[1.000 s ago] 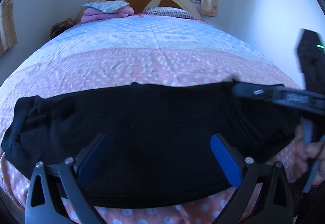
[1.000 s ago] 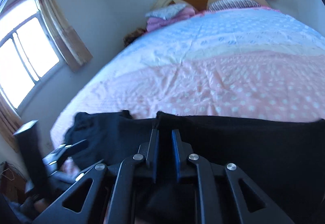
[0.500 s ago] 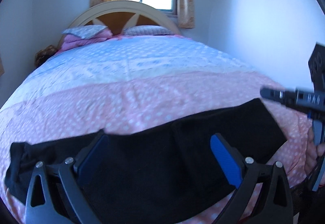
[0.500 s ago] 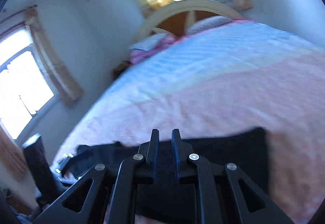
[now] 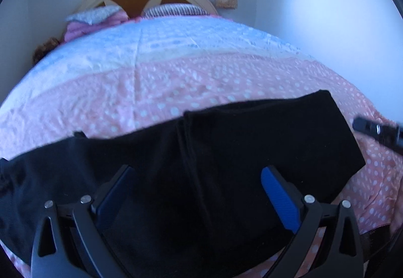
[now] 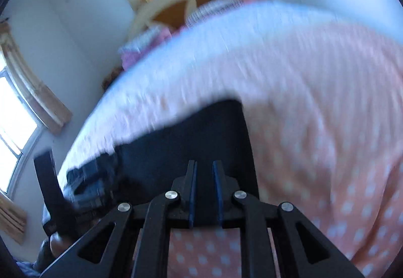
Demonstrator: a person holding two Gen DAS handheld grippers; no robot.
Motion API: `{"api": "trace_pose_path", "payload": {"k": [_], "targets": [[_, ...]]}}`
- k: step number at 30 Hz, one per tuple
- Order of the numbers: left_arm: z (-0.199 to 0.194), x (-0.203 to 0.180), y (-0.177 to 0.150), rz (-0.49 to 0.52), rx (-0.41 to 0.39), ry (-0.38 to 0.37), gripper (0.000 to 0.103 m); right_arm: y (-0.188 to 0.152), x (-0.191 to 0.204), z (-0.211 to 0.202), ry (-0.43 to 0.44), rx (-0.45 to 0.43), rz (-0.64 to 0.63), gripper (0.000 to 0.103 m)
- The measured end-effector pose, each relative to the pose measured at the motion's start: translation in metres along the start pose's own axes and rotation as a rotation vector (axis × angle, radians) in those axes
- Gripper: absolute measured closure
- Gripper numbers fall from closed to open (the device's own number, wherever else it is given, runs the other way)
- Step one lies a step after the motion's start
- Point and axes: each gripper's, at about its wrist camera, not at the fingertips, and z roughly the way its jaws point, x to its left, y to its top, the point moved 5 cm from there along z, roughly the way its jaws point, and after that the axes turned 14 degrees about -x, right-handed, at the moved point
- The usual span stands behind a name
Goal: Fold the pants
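On the bed: black pants (image 5: 226,164) lie crosswise along the near edge of a pink dotted bedspread (image 5: 176,81), one end already doubled over the middle.

Left wrist view, layout: the folded right-hand part lies as a neat rectangle whose edge runs down the middle of the garment; the rest trails off to the left in a rumpled strip.
Left wrist view, left gripper (image 5: 196,194): jaws spread wide above the cloth, blue pads apart, nothing between them.
Left wrist view, other tool: only a dark tip of the right gripper (image 5: 375,130) shows at the right edge, clear of the pants.

Right wrist view, right gripper (image 6: 204,192): fingers drawn nearly together, a thin slit between the pads, and no cloth visibly caught in it.
Right wrist view, pants (image 6: 191,149): the folded end sits just ahead of the fingertips, its right edge straight against the bedspread; the picture is smeared.

Only in left view: the fold line and the full width of the garment.
Only in right view: the bunched far end at the bed's left side, and the side window (image 6: 10,126).

Risk: the loose left strip is wrinkled; folded as it lies, creases would probably be trapped and the stack skewed.
Risk: the garment hugs the mattress edge, so a careless tug could slide it off.
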Motion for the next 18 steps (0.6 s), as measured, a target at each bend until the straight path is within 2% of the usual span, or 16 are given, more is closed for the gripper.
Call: {"api": "trace_pose_path", "payload": {"k": [2,4,5,6,7,10,12,15,18], "targets": [[0.001,-0.002,-0.002,0.005,0.003,-0.014,0.0,0.019,0.005,0.013,-0.022,-0.035,-0.03,0.089],[0.012,-0.003,-0.01,0.005,0.05,-0.018,0.0,0.029,0.004,0.036,-0.076,-0.055,-0.068,0.089],[0.013,0.0,-0.013,-0.014,0.047,-0.026,0.0,0.028,0.006,0.051,-0.084,-0.037,-0.087,0.089],[0.012,0.003,-0.013,-0.028,0.04,-0.036,0.0,0.019,0.001,0.073,-0.102,0.042,-0.099,0.089],[0.015,0.005,-0.013,-0.026,0.046,-0.036,0.0,0.012,-0.003,0.086,-0.113,0.083,-0.081,0.088],[0.006,0.02,-0.013,-0.046,0.04,-0.041,0.0,0.013,-0.019,0.085,-0.063,0.014,0.06,0.088],[-0.008,0.037,-0.012,-0.067,0.014,-0.028,0.0,0.016,-0.024,0.082,-0.034,0.014,0.129,0.089],[-0.035,0.082,-0.011,-0.092,-0.037,0.072,0.0,0.026,-0.009,0.064,-0.022,-0.043,0.141,0.089],[-0.066,0.144,-0.018,-0.16,-0.074,0.233,0.0,0.022,0.054,0.042,0.101,-0.111,0.006,0.088]]}}
